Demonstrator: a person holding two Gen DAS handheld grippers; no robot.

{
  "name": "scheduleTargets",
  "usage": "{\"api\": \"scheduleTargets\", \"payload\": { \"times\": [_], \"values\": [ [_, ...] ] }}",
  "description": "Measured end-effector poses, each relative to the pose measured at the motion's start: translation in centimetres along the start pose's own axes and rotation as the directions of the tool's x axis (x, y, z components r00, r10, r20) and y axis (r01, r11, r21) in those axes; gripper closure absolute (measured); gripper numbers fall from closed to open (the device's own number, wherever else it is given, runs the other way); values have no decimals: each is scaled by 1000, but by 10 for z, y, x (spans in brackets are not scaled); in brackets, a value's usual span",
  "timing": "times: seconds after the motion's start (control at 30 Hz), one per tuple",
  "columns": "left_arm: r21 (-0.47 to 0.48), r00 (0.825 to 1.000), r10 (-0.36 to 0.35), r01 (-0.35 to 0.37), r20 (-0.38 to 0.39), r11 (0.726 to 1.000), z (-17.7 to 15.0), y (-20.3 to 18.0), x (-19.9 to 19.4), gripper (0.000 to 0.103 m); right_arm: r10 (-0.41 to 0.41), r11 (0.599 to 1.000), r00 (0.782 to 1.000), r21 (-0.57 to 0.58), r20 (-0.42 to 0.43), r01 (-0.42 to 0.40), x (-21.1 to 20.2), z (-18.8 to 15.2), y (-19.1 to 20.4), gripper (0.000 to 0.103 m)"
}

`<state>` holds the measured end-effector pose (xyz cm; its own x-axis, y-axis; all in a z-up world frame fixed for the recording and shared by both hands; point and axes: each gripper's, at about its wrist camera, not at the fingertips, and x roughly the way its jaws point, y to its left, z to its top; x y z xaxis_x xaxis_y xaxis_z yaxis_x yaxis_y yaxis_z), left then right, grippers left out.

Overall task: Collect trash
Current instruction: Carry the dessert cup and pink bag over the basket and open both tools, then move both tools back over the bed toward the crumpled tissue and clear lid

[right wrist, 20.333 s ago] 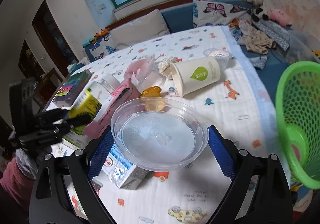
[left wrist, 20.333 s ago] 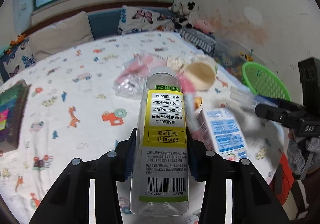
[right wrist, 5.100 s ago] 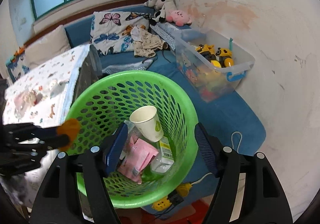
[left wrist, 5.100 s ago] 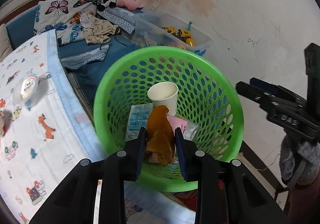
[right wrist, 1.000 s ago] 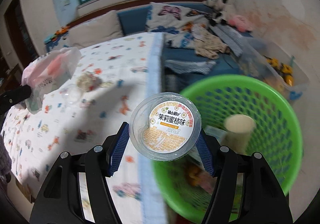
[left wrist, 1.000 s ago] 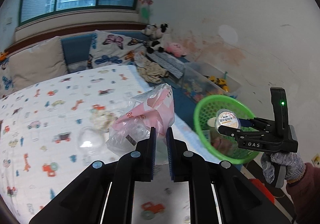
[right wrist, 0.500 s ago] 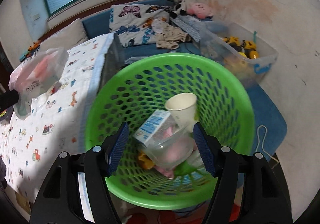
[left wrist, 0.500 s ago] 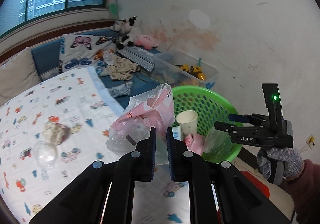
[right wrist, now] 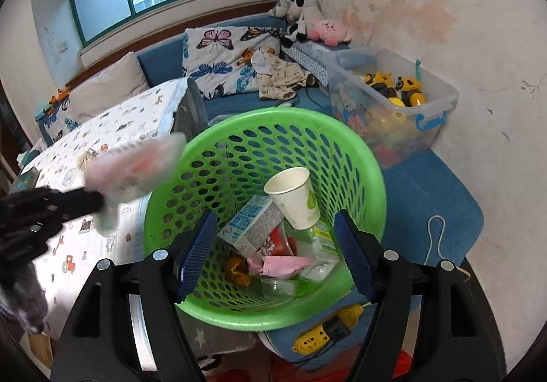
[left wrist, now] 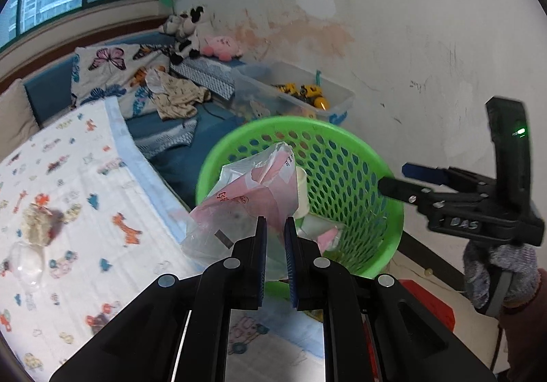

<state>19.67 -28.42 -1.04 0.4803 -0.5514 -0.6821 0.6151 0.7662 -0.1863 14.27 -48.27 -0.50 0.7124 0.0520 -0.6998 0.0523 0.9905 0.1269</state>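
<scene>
Bag (left wrist: 244, 201), pink and clear plastic, sits pinched in the left tool (left wrist: 273, 231), held over the near rim of the green basket (left wrist: 386, 173) beside the desk (left wrist: 78, 211). The right tool (right wrist: 275, 245) gapes wide with nothing in it, above the basket's cup (right wrist: 295, 195), carton (right wrist: 253, 228) and wrappers (right wrist: 277, 264).

Left gripper (left wrist: 274, 238) pinched tight on a crumpled pink-and-clear plastic bag (left wrist: 246, 201), held over the near rim of the green mesh basket (left wrist: 345, 177). Paper cup (left wrist: 302, 190) and pink scraps visible inside. Right gripper (left wrist: 393, 180), fingers spread, at basket's right rim. Patterned tablecloth (left wrist: 85, 197) left; basket just beyond its right edge.
</scene>
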Motion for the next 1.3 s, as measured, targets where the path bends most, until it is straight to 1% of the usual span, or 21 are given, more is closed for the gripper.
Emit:
{"api": "scheduleTargets", "payload": {
  "times": [0.17, 0.27, 0.33, 0.4, 0.5, 0.6, 0.7, 0.8, 1.03, 1.1, 1.23, 1.3],
  "values": [
    [2, 999, -23, 23, -37, 1000, -2, -11, 18, 92, 6, 1000, 1000, 12, 16, -6, -8, -2, -4, 31],
    [-3, 997, -45, 45, -61, 999, -3, -16, 26, 90, 11, 1000, 1000, 20, 19, -11, -10, -4, -8, 31],
    [7, 997, -54, 54, -63, 999, -4, -19, 28, 86, 11, 1000, 1000, 24, 22, -11, -12, -6, -9, 31],
    [18, 997, -53, 54, -59, 998, -6, -23, 27, 71, 14, 999, 1000, 31, 21, -15, -12, -7, -10, 31],
    [27, 997, -61, 62, -48, 998, -8, -24, 25, 62, 16, 999, 1000, 35, 21, -17, -12, -7, -11, 31],
    [21, 997, -68, 69, -37, 997, -9, -23, 20, 55, 17, 999, 1000, 34, 21, -18, -12, -6, -11, 31],
    [20, 998, -60, 61, -29, 998, -13, -21, 13, 55, 21, 999, 999, 31, 28, -22, -13, -6, -7, 31],
    [7, 999, -40, 40, -21, 999, -17, -13, 4, 55, 27, 999, 999, 22, 31, -27, -15, -5, -2, 31],
    [-42, 999, 52, -53, -8, 998, -29, 20, -21, 55, 56, 998, 998, -8, 22, -55, -11, -5, 19, 31],
    [-64, 996, 89, -89, -3, 994, -34, 33, -31, 55, 68, 997, 998, -20, 17, -68, -8, -5, 28, 31],
    [-101, 991, 134, -133, -3, 986, -41, 58, -45, 55, 93, 995, 996, -44, 10, -92, -1, -1, 47, 31],
    [-114, 984, 177, -176, 2, 978, -46, 72, -54, 55, 107, 993, 994, -57, 7, -106, 1, 1, 56, 31]
  ]
}}
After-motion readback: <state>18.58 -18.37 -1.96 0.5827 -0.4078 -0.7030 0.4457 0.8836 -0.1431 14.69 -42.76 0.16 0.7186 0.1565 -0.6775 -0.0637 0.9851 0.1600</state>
